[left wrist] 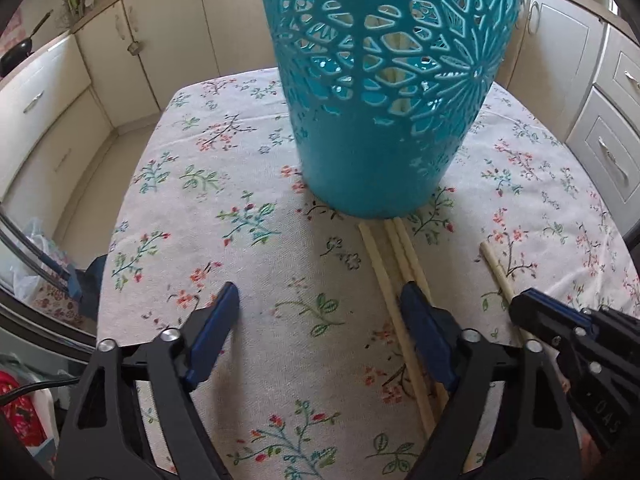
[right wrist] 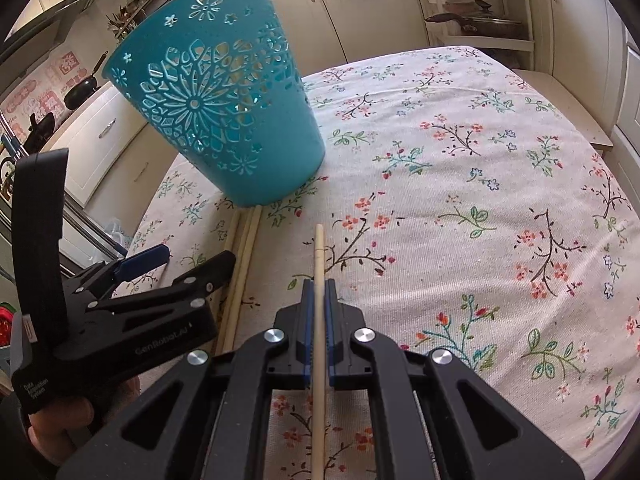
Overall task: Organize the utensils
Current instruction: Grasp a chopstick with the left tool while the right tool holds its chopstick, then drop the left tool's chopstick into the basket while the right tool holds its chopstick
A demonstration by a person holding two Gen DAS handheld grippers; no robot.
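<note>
- Right hand-held gripper (right wrist: 318, 308): jaws closed on a single pale chopstick (right wrist: 319, 264), which runs lengthwise between the blue pads; its far end projects ahead over the cloth, pointing roughly toward the basket's side of the worktop.
- Left hand-held gripper (left wrist: 316, 312): jaws standing wide apart, nothing between the pads. Its right finger (left wrist: 424, 320) sits over a loose bundle of chopsticks (left wrist: 394, 248); contact cannot be confirmed.
- The two grippers are close beside each other, the left one to the left of the right in the right wrist view.
- Bundle of chopsticks: lying flat on the worktop (right wrist: 460, 184), side by side, far ends touching or just short of the basket's base.
- Worktop: covered with a light floral cloth.
- Teal basket (right wrist: 216, 104): perforated flower pattern, standing upright on the cloth beyond the chopsticks; pale sticks show through its cut-outs.
- Cream kitchen cabinets (left wrist: 168, 32) beyond the worktop.
</note>
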